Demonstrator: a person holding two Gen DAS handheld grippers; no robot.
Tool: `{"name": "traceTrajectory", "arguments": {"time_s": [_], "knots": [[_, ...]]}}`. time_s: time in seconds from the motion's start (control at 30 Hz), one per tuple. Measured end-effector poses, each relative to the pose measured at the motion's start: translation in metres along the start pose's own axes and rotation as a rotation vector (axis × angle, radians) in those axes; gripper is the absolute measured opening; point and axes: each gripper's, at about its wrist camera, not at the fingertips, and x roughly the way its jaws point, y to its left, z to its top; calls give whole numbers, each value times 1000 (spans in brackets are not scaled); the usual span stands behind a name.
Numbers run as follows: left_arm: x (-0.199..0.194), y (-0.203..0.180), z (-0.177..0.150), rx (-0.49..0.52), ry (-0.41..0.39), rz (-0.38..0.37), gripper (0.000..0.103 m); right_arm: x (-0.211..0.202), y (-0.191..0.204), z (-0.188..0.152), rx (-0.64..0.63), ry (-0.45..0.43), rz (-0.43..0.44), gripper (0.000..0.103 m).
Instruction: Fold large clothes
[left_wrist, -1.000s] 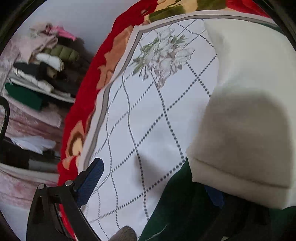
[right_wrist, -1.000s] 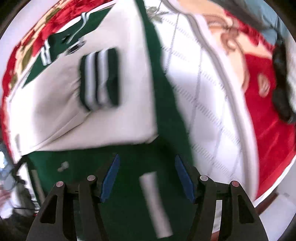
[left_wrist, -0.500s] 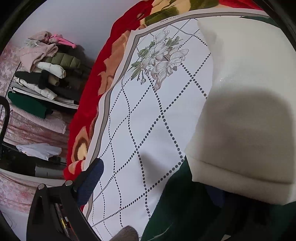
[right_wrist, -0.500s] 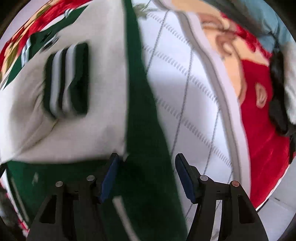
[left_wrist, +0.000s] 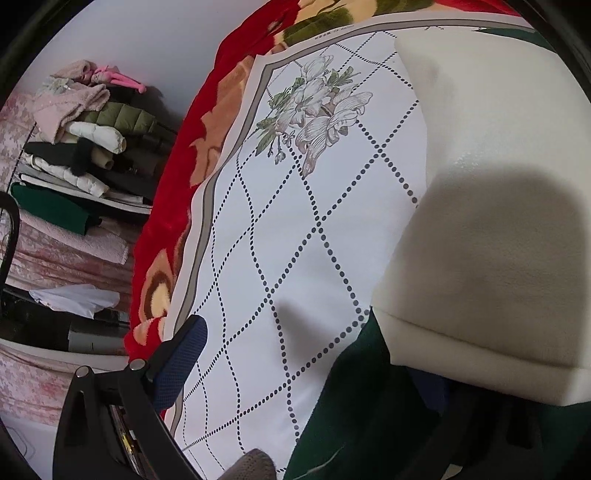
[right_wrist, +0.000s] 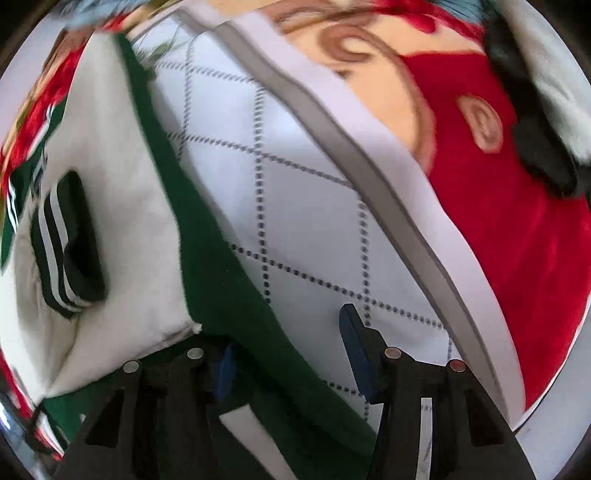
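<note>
**Green hem being lined up for the next fold**

While the right gripper (right_wrist: 288, 354) is spread wide, nothing is pinched yet; the jacket (right_wrist: 229, 280) edge just runs between its pads. The left gripper (left_wrist: 306, 373) can't be judged, since one pad is buried under the cream sleeve (left_wrist: 491, 229). Everything is laid flat on the diamond-print sheet (left_wrist: 295, 240), probably so folds stay square.

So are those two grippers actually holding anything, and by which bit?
Neither visibly grips. The right gripper is open astride the jacket's green edge; the left gripper is open too, one finger hidden under the cream sleeve.
</note>
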Motion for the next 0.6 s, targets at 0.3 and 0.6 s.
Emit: {"name": "traceTrajectory", "arguments": {"time_s": [0.3, 0.6], "knots": [[-1, 1, 0, -6, 6, 0, 103, -23, 7, 38, -37, -41, 66, 53], [-116, 7, -45, -54, 8, -424, 102, -69, 12, 35, -169, 55, 141, 61]]}}
